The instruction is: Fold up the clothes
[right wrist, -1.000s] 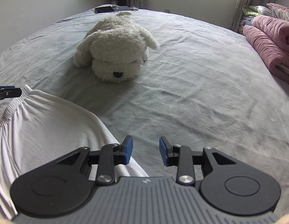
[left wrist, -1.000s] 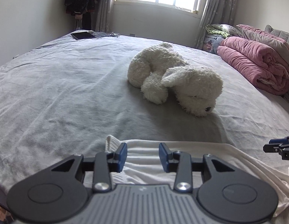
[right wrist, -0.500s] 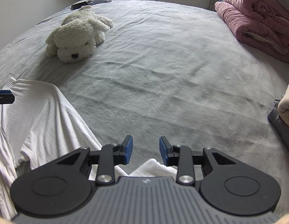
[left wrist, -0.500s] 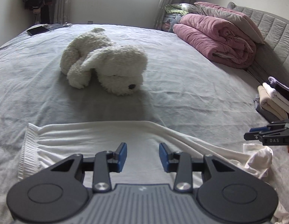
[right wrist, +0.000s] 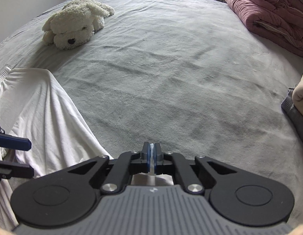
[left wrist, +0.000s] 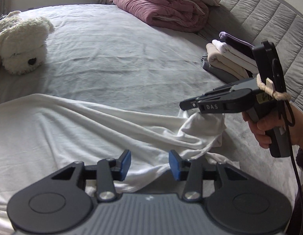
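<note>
The left tool [left wrist: 149,164] sat at the bottom centre of its own view, its blue pads [left wrist: 125,162] spread wide apart with nothing pinched between them. In the right wrist view its tips showed at the lower left edge, one above the other. The right tool [right wrist: 152,156] had its pads pressed together on a thin strip of white cloth [right wrist: 151,166]. In the left wrist view it reached in from the right of the frame, pointing left, gripped by a hand [left wrist: 268,125] around its handle at the right edge.
</note>
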{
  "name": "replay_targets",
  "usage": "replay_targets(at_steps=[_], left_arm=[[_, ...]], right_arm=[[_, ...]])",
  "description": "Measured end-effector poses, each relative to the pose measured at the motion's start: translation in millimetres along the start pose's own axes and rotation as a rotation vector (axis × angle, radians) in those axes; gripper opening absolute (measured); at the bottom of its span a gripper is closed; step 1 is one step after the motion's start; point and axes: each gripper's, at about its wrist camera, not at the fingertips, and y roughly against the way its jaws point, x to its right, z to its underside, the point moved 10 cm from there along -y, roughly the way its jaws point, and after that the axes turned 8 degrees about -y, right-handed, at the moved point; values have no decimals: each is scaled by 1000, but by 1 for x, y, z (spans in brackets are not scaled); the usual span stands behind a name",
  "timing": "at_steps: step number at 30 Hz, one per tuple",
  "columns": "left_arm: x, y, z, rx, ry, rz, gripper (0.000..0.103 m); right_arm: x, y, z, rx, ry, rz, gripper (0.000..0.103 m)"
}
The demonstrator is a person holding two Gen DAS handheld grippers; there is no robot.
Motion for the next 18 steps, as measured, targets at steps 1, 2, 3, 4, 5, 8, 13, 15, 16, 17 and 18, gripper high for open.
replay_targets(at_steps=[1, 2, 3, 4, 5, 8, 13, 15, 16, 17, 18], left_arm=[[5, -2, 1, -5, -8, 9, 44], [9, -4, 1, -9, -17, 16, 45], [13, -6, 2, -12, -25, 19, 45], [17, -8, 2, -15, -34, 23, 45], [21, -11, 1, -17, -43, 29, 45], [34, -18, 1, -23, -60, 50, 46], [55, -34, -1, -38, -105, 56, 47], [61, -39, -1, -44, -131, 49, 47], [64, -41, -1, -47, -143, 43, 47], [66, -43, 0, -50, -154, 36, 47], [67, -44, 0, -52, -163, 26, 47]], right_arm=[[4, 6, -2, 21, -3, 3, 3], [8, 11, -4, 38, -11, 3, 2], [12, 17, -6, 55, -18, 5, 2], [18, 24, -8, 76, -25, 13, 2], [24, 31, -9, 96, -32, 21, 2], [45, 49, -10, 137, -70, 47, 2], [83, 74, -4, 188, -149, 95, 2], [96, 81, 0, 201, -180, 109, 2], [103, 84, 2, 208, -195, 116, 2], [110, 88, 4, 215, -210, 124, 2], [116, 91, 6, 221, -225, 131, 2]])
